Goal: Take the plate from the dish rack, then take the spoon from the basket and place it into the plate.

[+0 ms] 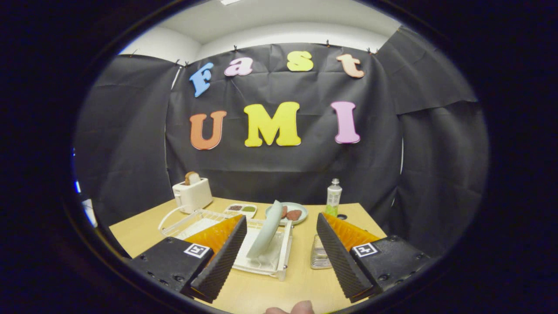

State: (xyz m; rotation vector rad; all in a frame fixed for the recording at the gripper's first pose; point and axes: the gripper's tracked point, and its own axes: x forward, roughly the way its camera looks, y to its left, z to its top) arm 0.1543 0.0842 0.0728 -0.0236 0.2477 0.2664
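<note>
The gripper [281, 257] sits low in the frame with its two fingers spread wide, holding nothing; bare tabletop [301, 279] shows in the gap between them. Each finger body carries a small square black-and-white marker, which is a pattern and not readable writing. At the very bottom centre, fingertips [292, 308] of a person's hand poke into view, cut off by the edge.

Just ahead of the fingers, a little left of centre, stands the white dish rack [279, 257]; its left part is hidden behind the left finger. The pale plate [268, 235] leans on edge in the rack, tilted to the right. Beside the right finger's inner face, lower centre-right, is a small clear basket [318, 257], partly covered by that finger; its contents cannot be made out, so the spoon is not discernible.

Farther back, centre frame, a round dish [301, 209] holds brownish pieces, partly behind the plate. Left of it lies a small divided tray [241, 209]. At middle left stands a white toaster [192, 195] with bread sticking up. Right of the dish is a bottle [334, 197] whose label is too small to read.
</note>
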